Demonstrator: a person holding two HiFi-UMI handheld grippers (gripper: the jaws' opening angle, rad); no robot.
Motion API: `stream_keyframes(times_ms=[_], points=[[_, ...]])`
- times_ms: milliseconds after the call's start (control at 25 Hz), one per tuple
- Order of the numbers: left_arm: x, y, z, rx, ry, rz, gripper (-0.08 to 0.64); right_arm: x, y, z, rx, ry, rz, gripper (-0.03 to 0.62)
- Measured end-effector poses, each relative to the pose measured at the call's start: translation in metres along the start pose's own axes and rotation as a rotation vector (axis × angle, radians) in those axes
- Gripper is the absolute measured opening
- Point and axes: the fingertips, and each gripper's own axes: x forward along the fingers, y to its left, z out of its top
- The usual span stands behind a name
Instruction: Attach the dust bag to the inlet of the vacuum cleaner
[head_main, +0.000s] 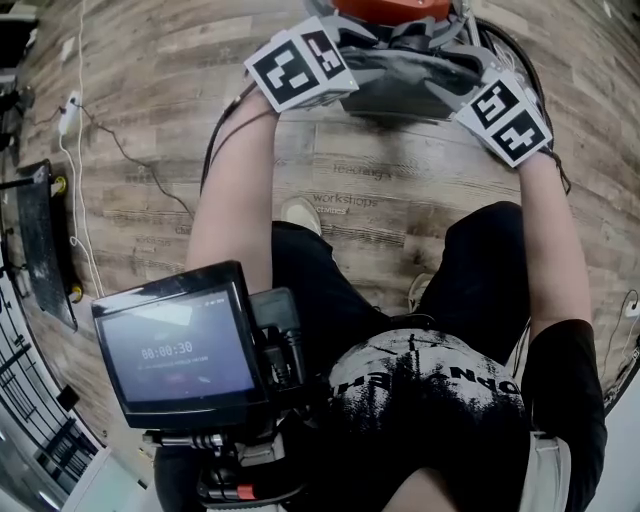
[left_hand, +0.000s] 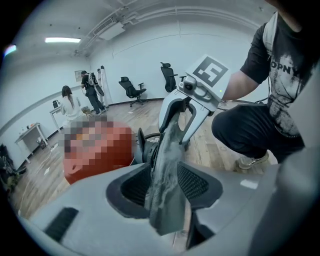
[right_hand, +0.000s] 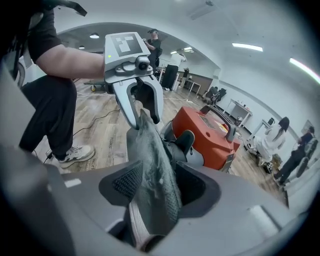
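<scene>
The grey dust bag (head_main: 400, 75) is stretched between my two grippers, just in front of the orange vacuum cleaner (head_main: 390, 8). In the left gripper view the bag (left_hand: 167, 165) runs between the jaws of my left gripper (left_hand: 164, 185). Its pads stand apart and do not press the cloth. My right gripper (right_hand: 157, 187) also stands open with the bag (right_hand: 152, 160) lying between its pads. Each gripper shows in the other's view, at the bag's far end: the right gripper (left_hand: 181, 125) and the left gripper (right_hand: 145, 117). The vacuum's black inlet (right_hand: 185, 142) sits just behind the bag.
The orange vacuum body (right_hand: 210, 132) with its black handle stands on the wood floor. A cable (head_main: 120, 150) and a white power strip (head_main: 68, 115) lie at the left. Office chairs (left_hand: 131, 90) and people (left_hand: 67, 102) are far back. A monitor (head_main: 180, 345) hangs at my chest.
</scene>
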Motion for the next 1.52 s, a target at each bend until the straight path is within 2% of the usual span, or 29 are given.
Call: stream_keyframes(times_ms=[120, 280, 480, 560, 640, 680, 760, 880, 960, 1240, 1520], points=[[-0.009, -0.005, 0.009, 0.021, -0.020, 0.022, 0.178, -0.009, -0.003, 0.011, 0.006, -0.041, -0.020, 0.235], [-0.023, -0.009, 0.022, 0.011, -0.063, 0.039, 0.186, -0.023, -0.003, 0.026, 0.002, -0.076, -0.030, 0.238], [-0.029, -0.010, 0.030, -0.047, -0.147, 0.043, 0.185, -0.036, -0.004, 0.042, 0.007, -0.147, -0.039, 0.228], [-0.036, -0.007, 0.033, -0.077, -0.202, 0.072, 0.177, -0.045, -0.005, 0.055, 0.022, -0.225, -0.049, 0.192], [-0.046, -0.002, 0.038, -0.105, -0.277, 0.131, 0.064, -0.055, -0.007, 0.072, 0.040, -0.323, -0.064, 0.094], [-0.051, 0.000, 0.042, -0.119, -0.319, 0.159, 0.022, -0.058, -0.009, 0.078, 0.051, -0.364, -0.070, 0.067], [-0.060, 0.006, 0.050, -0.151, -0.401, 0.197, 0.005, -0.059, -0.012, 0.088, 0.063, -0.416, -0.078, 0.016], [-0.076, 0.014, 0.055, -0.213, -0.517, 0.216, 0.005, -0.052, -0.011, 0.104, 0.067, -0.461, -0.081, 0.006], [-0.088, 0.017, 0.053, -0.251, -0.565, 0.222, 0.005, -0.045, -0.008, 0.116, 0.073, -0.489, -0.078, 0.005], [-0.095, 0.011, 0.046, -0.294, -0.599, 0.241, 0.003, -0.042, -0.003, 0.124, 0.124, -0.555, -0.027, 0.005], [-0.121, 0.017, 0.036, -0.289, -0.628, 0.260, 0.003, -0.045, 0.003, 0.160, 0.103, -0.638, -0.009, 0.005]])
